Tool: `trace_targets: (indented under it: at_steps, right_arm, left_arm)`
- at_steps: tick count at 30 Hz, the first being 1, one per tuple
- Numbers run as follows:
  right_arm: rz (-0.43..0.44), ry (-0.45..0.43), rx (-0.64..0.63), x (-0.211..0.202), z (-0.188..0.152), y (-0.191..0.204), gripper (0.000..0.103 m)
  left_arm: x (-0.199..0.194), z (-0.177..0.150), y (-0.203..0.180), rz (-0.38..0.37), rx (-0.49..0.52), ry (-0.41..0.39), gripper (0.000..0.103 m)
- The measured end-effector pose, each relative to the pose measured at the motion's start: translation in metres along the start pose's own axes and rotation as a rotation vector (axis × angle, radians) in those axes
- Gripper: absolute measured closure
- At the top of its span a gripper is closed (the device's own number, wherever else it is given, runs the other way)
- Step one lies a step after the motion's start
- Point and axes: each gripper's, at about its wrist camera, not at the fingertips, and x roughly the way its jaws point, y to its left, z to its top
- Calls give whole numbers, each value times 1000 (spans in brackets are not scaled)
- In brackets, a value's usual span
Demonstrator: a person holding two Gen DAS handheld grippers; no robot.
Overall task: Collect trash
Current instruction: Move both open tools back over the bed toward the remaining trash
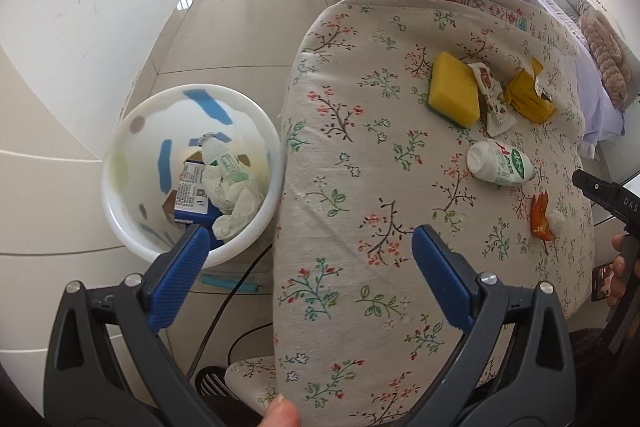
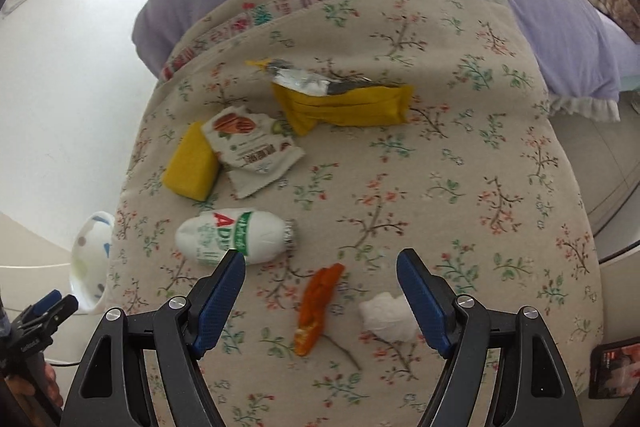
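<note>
The right gripper (image 2: 320, 297) stands wide open with nothing held; between its 2 blue pads lie an orange peel (image 2: 318, 309) and, just beside the right pad, a crumpled white tissue (image 2: 387, 315), neither touched. Just beyond the left pad lies a white drink bottle (image 2: 236, 235) on its side with a foil mouth. Farther out sit a yellow sponge (image 2: 192, 165), a torn snack wrapper (image 2: 252, 147) overlapping its edge, and a yellow packet (image 2: 348, 105) with silver foil lying on top. All rest on a floral cloth (image 2: 460, 167) spread over a rounded surface, with a lilac blanket (image 2: 560, 39) behind. A phone (image 2: 614, 369) sits at the cloth's lower right edge.

The left gripper (image 1: 310, 251) is also wide open and empty, straddling the cloth's edge: its left pad hangs over the rim of a white dotted waste bin (image 1: 132, 131) standing on the tiled floor (image 1: 240, 7), its right pad over the cloth. Inside the bin are a second white bottle (image 1: 224, 159), crumpled paper (image 1: 236, 203) and a blue carton (image 1: 192, 195). A dark cable (image 1: 232, 291) runs on the floor below the bin.
</note>
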Motion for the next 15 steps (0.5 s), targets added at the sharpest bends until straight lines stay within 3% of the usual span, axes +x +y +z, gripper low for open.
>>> trace_targets:
  at_steps: [11,15]
  right_arm:
    - [-46,43,-37,7,-11,-29,24]
    - [-67,66,-66,12,-18,-38,32]
  left_arm:
    - [4,-4,-27,-1,38,4,2]
    - [7,-7,-36,13,65,7,2]
